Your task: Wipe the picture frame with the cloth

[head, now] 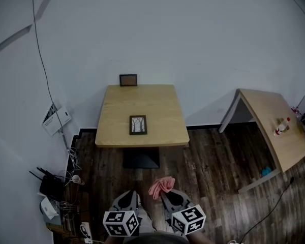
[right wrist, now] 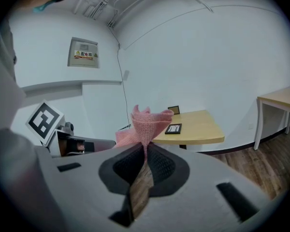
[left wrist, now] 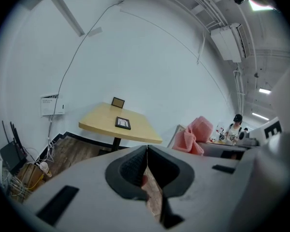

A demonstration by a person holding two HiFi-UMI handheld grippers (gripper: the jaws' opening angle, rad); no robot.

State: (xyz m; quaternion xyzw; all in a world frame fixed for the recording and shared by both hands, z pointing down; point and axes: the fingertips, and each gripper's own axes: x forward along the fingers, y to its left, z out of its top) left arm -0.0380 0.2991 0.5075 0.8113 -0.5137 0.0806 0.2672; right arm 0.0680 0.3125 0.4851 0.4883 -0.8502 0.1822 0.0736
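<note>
The person stands well back from the wooden table (head: 142,105), with both grippers held low over the dark plank floor. The right gripper (right wrist: 146,149) has its jaws pinched tight on a pink cloth (right wrist: 147,122). In that gripper's own view the cloth flares up above the pads, while from above it is only a crumpled tuft between the two grippers. The left gripper (left wrist: 147,150) is closed pad to pad with nothing in it, as its own view shows plainly. The picture frame (head: 138,125) lies flat on the table's near half, well apart from the cloth. A second small frame (head: 128,80) stands at the table's far edge by the wall. Only the left gripper view catches a person (left wrist: 237,124) far off to the right.
</note>
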